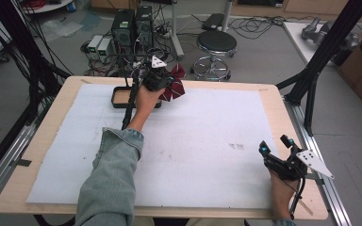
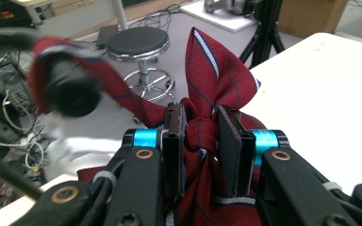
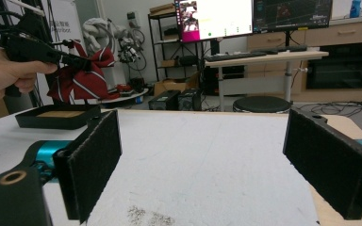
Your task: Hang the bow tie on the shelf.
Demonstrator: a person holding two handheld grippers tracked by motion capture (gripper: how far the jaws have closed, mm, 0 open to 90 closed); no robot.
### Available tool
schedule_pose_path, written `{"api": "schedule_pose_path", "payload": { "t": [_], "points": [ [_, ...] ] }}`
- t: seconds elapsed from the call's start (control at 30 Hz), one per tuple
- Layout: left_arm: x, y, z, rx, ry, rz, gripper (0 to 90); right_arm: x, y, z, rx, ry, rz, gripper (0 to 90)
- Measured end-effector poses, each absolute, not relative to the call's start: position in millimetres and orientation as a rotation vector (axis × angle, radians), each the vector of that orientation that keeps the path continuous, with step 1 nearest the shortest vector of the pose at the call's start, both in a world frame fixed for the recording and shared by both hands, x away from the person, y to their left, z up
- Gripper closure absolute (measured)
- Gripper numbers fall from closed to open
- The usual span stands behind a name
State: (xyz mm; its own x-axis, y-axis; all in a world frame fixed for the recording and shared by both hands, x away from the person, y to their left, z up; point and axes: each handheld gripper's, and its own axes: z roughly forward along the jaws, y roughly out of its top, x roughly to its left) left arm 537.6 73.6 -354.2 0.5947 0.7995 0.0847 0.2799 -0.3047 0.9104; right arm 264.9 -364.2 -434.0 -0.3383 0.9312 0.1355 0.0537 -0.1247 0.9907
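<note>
The left gripper [image 2: 201, 141] clamps the knot of a bow tie [image 2: 217, 75] between its pads [image 2: 175, 141], held above the far edge of the table [image 1: 42, 141], next to a black tray [image 1: 120, 98]. The bow tie is dark red with thin white and dark stripes. The right gripper [image 1: 274, 145] sits near the table's right edge, jaws spread wide and empty

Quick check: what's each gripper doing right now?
Left gripper: closed on the red striped bow tie, held above the table's far edge.
Right gripper: open, holding nothing.
</note>
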Motion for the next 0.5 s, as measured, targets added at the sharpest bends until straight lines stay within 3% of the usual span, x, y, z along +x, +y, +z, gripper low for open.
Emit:
{"api": "schedule_pose_path", "payload": {
  "t": [0.5],
  "points": [
    [544,97,-363,1.87,0.928,0.725,70.2,266,-365,-434,1.146,1.426,1.559,11.1]
  ]
}}
